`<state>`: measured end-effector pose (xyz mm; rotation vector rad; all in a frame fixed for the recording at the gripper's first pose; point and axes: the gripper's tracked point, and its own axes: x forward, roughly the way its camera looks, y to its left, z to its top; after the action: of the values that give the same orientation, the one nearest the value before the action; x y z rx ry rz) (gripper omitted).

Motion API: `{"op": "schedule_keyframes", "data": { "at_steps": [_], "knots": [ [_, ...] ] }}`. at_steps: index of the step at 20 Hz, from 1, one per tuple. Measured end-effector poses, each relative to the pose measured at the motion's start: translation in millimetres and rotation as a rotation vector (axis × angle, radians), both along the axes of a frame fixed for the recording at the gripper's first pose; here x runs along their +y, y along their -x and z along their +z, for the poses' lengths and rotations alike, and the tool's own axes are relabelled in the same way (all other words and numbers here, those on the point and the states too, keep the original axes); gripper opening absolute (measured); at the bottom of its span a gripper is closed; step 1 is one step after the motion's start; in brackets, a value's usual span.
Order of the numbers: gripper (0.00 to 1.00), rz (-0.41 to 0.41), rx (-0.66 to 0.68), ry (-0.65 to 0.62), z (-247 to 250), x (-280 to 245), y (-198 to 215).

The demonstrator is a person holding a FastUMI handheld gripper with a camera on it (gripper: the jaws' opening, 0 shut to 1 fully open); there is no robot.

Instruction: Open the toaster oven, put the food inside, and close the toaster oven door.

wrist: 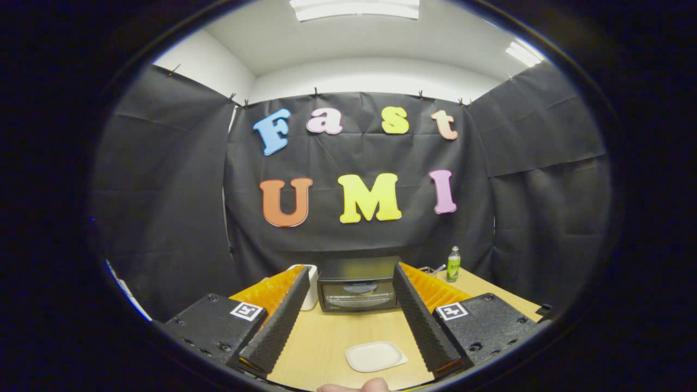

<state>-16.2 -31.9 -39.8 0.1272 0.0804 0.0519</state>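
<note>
One toaster oven (358, 284) sits dead ahead of me at the table's (326, 337) far end, door shut, framed between my spread fingers (277, 321), which grip nothing. Nearer, between them, lies the small white plate (374, 356).

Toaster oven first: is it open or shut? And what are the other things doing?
Toaster oven: door shut, beyond the claw.
Claw: open, holding nothing.
White plate: flat on the table, looks empty.
Green bottle: upright, cap on.
White container: upright beside the oven.
</note>
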Motion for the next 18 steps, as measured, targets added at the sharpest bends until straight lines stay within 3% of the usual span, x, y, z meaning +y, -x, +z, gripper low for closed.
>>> {"op": "schedule_keyframes", "data": {
  "at_steps": [18],
  "knots": [
    [1.00, -0.031, -0.039, 0.030, 1.7, 4.7, 0.7]
  ]
}}
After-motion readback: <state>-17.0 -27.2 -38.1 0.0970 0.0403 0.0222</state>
